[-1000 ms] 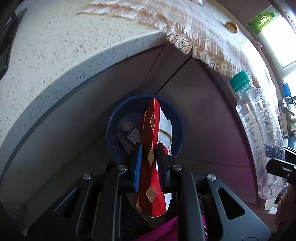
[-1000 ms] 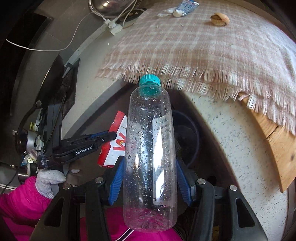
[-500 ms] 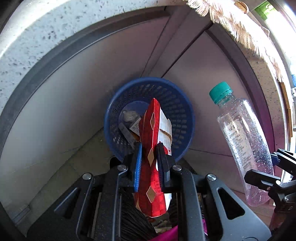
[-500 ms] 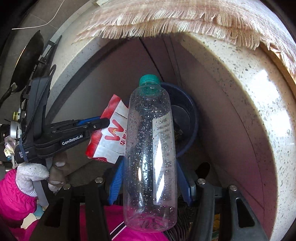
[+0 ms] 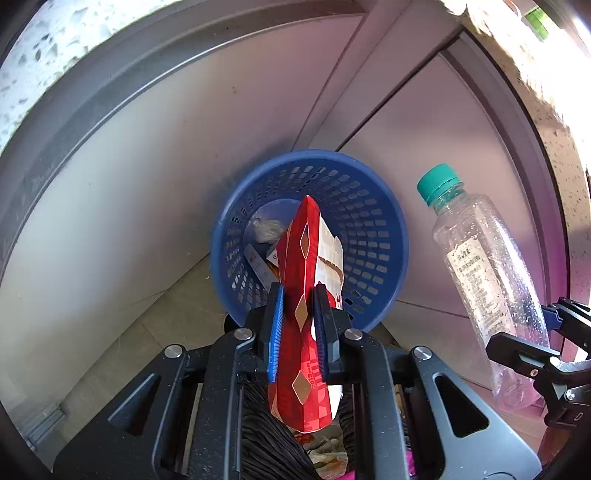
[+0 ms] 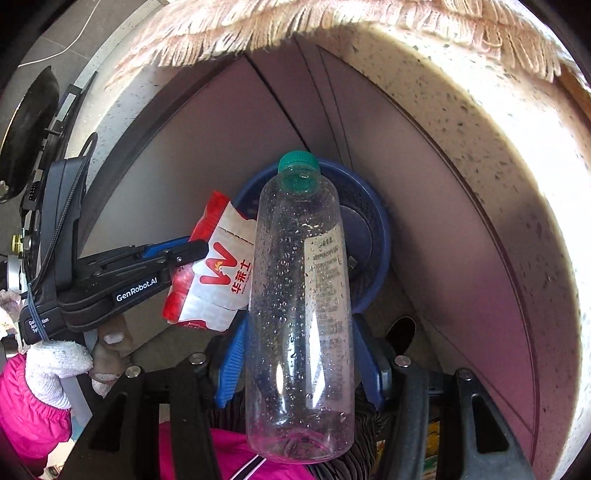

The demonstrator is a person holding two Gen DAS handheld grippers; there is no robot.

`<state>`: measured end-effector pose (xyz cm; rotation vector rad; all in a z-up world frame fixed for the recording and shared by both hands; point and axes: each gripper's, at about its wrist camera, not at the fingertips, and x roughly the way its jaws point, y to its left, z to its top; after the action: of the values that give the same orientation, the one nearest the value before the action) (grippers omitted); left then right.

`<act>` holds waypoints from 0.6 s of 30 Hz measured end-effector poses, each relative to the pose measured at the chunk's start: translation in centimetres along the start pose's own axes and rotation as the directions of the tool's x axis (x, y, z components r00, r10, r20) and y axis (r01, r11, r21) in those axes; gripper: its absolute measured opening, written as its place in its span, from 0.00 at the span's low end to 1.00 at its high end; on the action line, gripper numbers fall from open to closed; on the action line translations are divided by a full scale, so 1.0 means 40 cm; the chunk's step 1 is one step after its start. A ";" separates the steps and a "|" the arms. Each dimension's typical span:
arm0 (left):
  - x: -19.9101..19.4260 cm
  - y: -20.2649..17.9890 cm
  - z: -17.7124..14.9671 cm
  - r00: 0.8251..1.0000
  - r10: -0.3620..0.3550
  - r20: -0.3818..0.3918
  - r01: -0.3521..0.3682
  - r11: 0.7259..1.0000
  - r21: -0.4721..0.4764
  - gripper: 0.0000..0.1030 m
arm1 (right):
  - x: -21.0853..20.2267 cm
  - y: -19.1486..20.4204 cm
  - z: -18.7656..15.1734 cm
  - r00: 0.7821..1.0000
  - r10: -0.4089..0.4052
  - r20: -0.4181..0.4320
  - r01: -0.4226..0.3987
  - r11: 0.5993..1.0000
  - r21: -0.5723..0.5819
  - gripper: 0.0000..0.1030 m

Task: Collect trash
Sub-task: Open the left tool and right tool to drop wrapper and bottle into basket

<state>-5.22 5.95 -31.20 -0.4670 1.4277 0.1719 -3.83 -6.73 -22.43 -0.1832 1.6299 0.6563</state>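
A red and white snack wrapper (image 5: 303, 317) is pinched flat between the two blue-padded fingers of the left gripper (image 5: 298, 325), its top end reaching over the open mouth of a blue mesh basket (image 5: 373, 229) on the floor. In the right wrist view the same wrapper (image 6: 216, 275) shows its white face with a red logo, with the left gripper (image 6: 184, 254) reaching in from the left, just beside the basket (image 6: 376, 236). The right gripper (image 6: 299, 363) is closed around the lower body of a clear plastic bottle (image 6: 301, 306), its fingers spread only as far as the bottle's width, the green cap pointing toward the basket; the bottle (image 5: 484, 280) holds no liquid, only droplets on the inside. Crumpled scraps (image 5: 264, 236) lie in the bottom of the basket (what they are cannot be made out). The basket stands against grey cabinet doors (image 5: 166, 155) beneath a speckled countertop (image 6: 498, 122), over whose edge hangs a fringed cloth (image 6: 295, 18).
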 end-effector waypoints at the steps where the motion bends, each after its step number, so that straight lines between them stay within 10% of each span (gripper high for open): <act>1: -0.012 0.004 -0.009 1.000 -0.001 0.001 0.001 1.000 0.001 0.14 | -0.002 0.000 0.000 1.000 -0.002 0.000 0.002 1.000 -0.003 0.55; 18: -0.061 -0.003 0.011 0.999 0.022 0.025 -0.022 0.999 0.026 0.20 | -0.046 -0.039 -0.008 1.000 0.018 0.014 -0.018 1.000 -0.020 0.59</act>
<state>-5.12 6.42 -28.76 -0.4267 1.4096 0.1760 -3.02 -8.63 -21.17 -0.1781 1.6132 0.6865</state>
